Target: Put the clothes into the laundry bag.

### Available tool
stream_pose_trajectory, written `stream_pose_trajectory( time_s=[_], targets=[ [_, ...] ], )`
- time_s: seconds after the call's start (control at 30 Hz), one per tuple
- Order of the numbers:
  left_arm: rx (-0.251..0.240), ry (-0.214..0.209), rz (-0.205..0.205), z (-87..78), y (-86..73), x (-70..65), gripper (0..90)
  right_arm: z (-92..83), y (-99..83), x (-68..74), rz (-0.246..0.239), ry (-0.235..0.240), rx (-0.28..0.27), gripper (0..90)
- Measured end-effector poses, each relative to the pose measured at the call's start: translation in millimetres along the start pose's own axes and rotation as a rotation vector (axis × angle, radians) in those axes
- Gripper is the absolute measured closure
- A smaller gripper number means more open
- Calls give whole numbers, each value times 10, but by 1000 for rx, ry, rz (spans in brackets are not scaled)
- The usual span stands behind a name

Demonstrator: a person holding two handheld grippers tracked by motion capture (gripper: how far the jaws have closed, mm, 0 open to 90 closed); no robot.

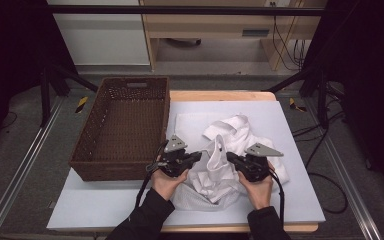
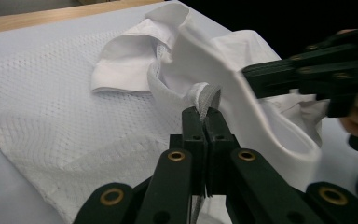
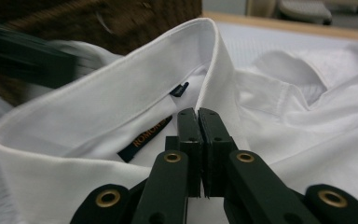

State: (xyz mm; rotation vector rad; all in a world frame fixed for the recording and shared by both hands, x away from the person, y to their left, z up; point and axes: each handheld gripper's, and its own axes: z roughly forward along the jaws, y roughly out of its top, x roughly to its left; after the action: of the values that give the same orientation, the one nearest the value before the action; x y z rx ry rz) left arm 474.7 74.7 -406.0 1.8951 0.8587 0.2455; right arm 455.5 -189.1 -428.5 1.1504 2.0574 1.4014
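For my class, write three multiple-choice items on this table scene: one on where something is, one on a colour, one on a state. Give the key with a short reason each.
1. Where is the basket?
A. Left of the shirt
B. On top of the shirt
C. Right of the shirt

2. What colour is the shirt?
A. Blue
B. White
C. Black

3. How does the left gripper stand?
A. Wide open above the table
B. Shut on a pen
C. Shut on the shirt

Key:
1 A, the high view shows the basket at the table's left side, with the shirt to its right.
2 B, the collar and body are white in every view.
3 C, the left gripper view shows its jaws closed with a mesh edge of the shirt pinched between them.
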Motion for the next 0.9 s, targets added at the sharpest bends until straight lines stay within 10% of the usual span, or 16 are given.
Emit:
stream_pose_trajectory(
  time_s=[0.17, 0.4, 0.57, 0.83, 0.9],
  targets=[
    [3, 8, -3, 34, 141, -18, 892, -267, -28, 205, -107, 127, -65, 888],
    [-18, 2, 26, 40, 297, -191, 892, 119, -181, 388, -139, 184, 58, 887],
    [-16, -22, 54, 39, 245, -290, 893, 465, -187, 397, -110, 115, 125, 882],
    [9, -35, 36, 37, 41, -218, 892, 852, -177, 375, -75, -131, 164, 870],
    [9, -34, 28, 34, -8, -178, 892, 883, -196, 369, -64, -116, 158, 858]
  ],
)
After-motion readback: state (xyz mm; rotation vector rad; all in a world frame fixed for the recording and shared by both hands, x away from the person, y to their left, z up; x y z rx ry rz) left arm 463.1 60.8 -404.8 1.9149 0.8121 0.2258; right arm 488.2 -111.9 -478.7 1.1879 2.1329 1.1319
